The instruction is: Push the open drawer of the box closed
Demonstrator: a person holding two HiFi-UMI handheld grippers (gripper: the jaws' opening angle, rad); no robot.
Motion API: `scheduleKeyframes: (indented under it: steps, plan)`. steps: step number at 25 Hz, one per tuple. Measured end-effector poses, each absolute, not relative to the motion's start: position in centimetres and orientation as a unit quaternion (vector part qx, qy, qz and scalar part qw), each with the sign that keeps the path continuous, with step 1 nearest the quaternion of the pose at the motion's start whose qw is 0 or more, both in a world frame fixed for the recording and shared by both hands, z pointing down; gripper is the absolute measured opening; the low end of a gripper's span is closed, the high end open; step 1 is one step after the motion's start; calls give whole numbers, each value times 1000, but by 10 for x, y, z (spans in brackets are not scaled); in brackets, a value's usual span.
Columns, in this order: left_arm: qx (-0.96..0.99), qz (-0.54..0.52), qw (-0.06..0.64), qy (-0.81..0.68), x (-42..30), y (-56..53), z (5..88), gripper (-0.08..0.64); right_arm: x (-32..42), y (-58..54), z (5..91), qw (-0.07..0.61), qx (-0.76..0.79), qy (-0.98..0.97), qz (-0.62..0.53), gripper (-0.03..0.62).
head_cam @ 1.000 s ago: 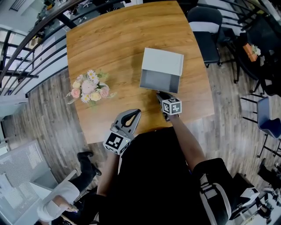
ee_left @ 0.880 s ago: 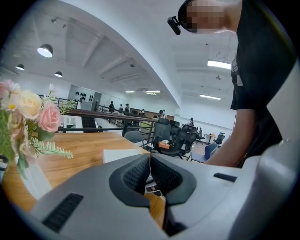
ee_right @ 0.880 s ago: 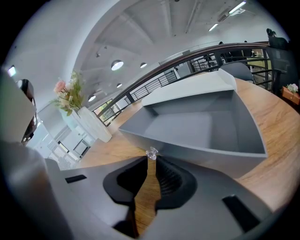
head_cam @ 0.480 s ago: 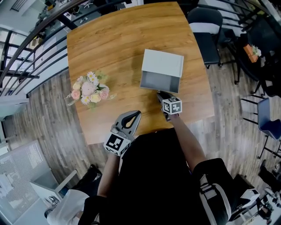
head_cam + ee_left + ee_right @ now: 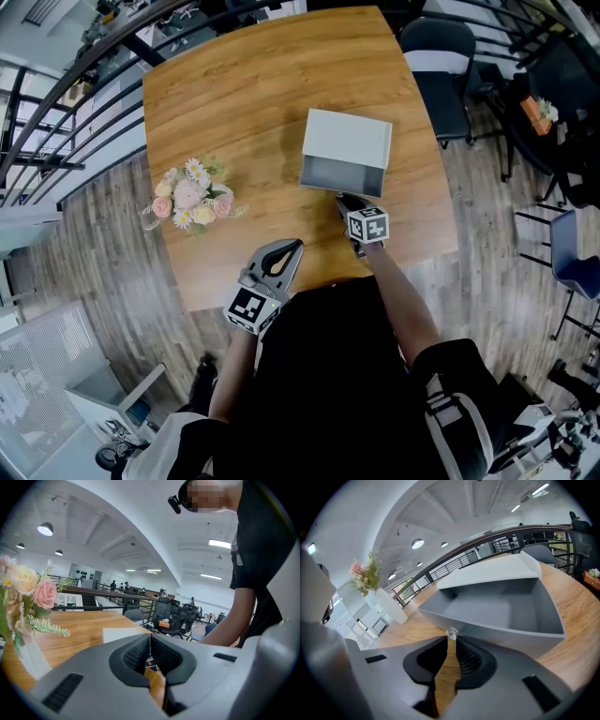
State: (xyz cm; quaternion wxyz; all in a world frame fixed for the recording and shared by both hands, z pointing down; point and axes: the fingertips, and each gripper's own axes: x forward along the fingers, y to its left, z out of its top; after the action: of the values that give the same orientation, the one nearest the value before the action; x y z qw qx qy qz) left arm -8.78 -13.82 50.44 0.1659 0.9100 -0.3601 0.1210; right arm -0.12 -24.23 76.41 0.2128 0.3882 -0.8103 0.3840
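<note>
My right tongs [image 5: 451, 638], pressed together, sit at the glassy knob [image 5: 451, 633] of the drawer [image 5: 497, 606]. Its front looks light and stiff, so I'd push there; my left tongs [image 5: 149, 641] likewise closed, empty.

Head view steeply down over table [image 5: 234, 94]; both gripper views low, close, toward the shared box [image 5: 347, 136].

No text, brand or number can be read anywhere. Only square black-and-white marker patterns show: one on the right gripper [image 5: 341, 201] just beside the box [image 5: 346, 141], one on the left gripper [image 5: 292, 246] farther from the box.
</note>
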Motion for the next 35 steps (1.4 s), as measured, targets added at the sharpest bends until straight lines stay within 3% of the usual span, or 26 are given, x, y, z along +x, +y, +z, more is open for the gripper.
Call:
scheduleKeyframes:
  steps: [35]
  plan:
    - [909, 128, 177, -354, -82, -149, 511, 23, 5, -284, 765, 223, 397, -812, 365, 72]
